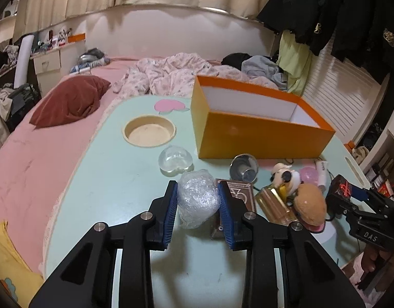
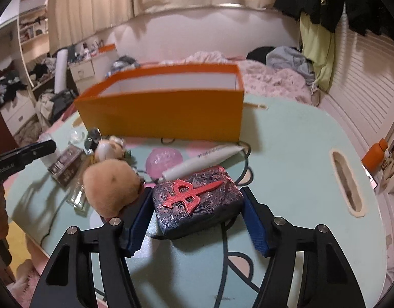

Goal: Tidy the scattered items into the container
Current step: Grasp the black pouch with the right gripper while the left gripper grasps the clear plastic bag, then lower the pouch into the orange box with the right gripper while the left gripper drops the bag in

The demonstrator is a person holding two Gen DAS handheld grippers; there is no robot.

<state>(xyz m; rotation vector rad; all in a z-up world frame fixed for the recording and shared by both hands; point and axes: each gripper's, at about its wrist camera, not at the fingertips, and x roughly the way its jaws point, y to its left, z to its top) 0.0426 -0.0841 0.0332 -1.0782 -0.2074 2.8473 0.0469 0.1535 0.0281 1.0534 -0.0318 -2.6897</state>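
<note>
The orange open-top box [image 1: 261,138] [image 2: 161,113] stands at the back of the mint-green table [image 1: 107,179]. My left gripper [image 1: 197,183] is shut on a ball of clear bubble wrap [image 1: 197,202], both blue pads pressed against its sides. My right gripper [image 2: 197,190] holds a dark patterned box with a red emblem [image 2: 194,205], which rests on the table with the pads touching its sides. Between the two grippers lie a tan plush ball [image 2: 112,187], a white tube [image 2: 209,161], a pink ball [image 2: 166,160], a small figurine [image 1: 284,175], a brown card box [image 1: 242,192] and a glass bottle [image 1: 271,202].
A clear glass dish [image 1: 175,161] and a metal cup [image 1: 244,168] lie in front of the orange box. The table has a round recess [image 1: 149,131] and a handle slot [image 2: 347,182]. It stands on a bed with a red pillow [image 1: 68,100] and a rumpled quilt [image 1: 171,74].
</note>
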